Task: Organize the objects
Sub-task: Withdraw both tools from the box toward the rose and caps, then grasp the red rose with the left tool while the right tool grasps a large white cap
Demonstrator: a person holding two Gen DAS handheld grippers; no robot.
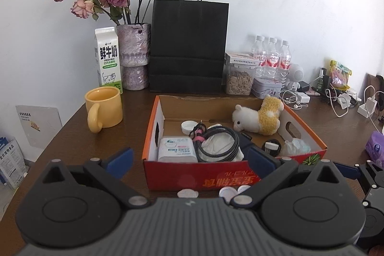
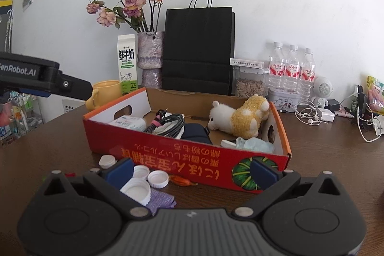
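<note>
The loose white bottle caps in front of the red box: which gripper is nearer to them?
Right. The right gripper has the white caps by its left finger, jaws open. The left gripper sits higher, aimed into the red box, jaws open.

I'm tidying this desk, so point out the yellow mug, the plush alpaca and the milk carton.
yellow mug (image 1: 105, 109), left wrist view, front wall.
plush alpaca (image 2: 240, 118), right wrist view, its body.
milk carton (image 1: 108, 59), left wrist view, printed front face.

The milk carton (image 1: 108, 58) reads "鲜牛奶" over "FRESH MILK". In the right wrist view, the left gripper's black body (image 2: 28, 74) carries "enRobot.AI", its first letter cut off. The red cardboard box (image 2: 182, 161) bears upside-down yellow East Asian lettering, not legible.
</note>
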